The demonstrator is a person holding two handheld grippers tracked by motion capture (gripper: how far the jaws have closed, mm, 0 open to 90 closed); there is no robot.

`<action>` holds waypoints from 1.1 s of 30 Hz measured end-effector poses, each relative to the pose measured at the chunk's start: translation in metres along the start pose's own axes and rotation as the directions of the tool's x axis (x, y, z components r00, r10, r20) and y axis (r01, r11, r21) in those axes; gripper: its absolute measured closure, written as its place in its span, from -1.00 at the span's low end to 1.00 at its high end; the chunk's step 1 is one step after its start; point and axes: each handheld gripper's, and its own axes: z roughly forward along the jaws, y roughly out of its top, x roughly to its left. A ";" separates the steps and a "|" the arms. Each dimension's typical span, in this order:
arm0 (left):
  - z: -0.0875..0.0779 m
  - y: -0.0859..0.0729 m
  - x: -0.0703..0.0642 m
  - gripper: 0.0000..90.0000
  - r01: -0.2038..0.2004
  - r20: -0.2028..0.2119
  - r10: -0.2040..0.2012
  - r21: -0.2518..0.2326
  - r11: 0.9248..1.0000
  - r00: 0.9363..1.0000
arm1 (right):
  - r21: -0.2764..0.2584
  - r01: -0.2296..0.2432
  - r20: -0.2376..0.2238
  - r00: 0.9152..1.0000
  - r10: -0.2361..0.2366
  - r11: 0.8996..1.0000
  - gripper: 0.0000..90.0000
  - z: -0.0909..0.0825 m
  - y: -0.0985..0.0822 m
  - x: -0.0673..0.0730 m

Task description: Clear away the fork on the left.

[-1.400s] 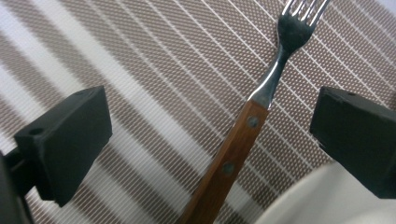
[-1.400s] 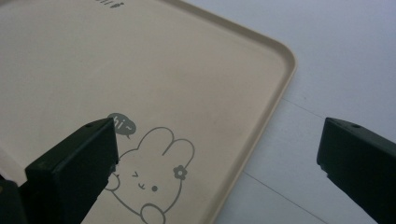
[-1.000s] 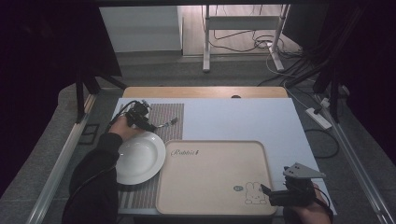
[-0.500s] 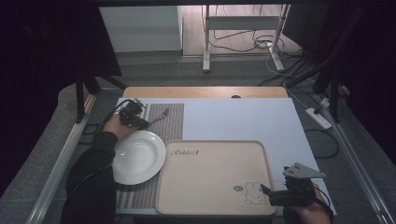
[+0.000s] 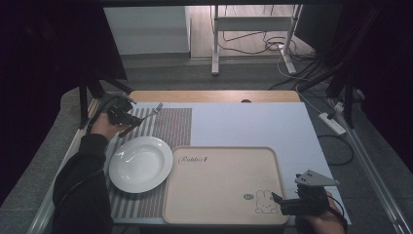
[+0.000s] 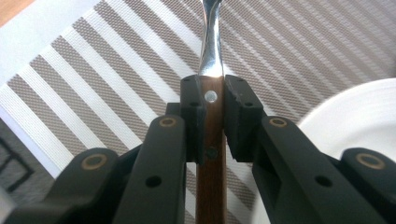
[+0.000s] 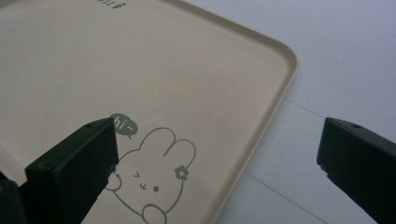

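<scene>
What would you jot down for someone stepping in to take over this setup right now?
Left gripper: shut on the wood-handled fork, lifted above the striped placemat; its jaws have just been closing on the handle.
Right gripper: open, holding nothing, hovering at the near right corner of the beige rabbit tray.
White plate: on the placemat, left of the tray, nothing on it.
Done: fork picked up.
Left: probably set the fork down, perhaps on the tray or by the plate; the plate is not yet moved.
</scene>
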 end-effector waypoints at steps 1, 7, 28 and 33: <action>-0.002 -0.001 -0.002 0.74 0.002 0.004 -0.002 0.000 1.000 1.000 | 0.000 0.000 0.000 1.000 0.000 1.000 -1.00 0.000 0.000 0.000; -0.009 -0.007 -0.016 0.74 0.012 0.033 -0.012 -0.019 1.000 0.999 | -0.001 0.004 -0.002 1.000 -0.004 1.000 -1.00 0.000 0.000 0.001; -0.010 -0.021 -0.085 0.74 -0.003 0.086 0.009 -0.072 0.997 0.996 | -0.002 0.008 -0.003 1.000 -0.008 1.000 -1.00 0.000 0.000 0.001; -0.008 -0.028 -0.100 0.74 0.001 0.100 0.007 -0.083 0.997 0.995 | -0.001 0.005 -0.004 1.000 -0.005 1.000 -1.00 0.000 0.000 0.001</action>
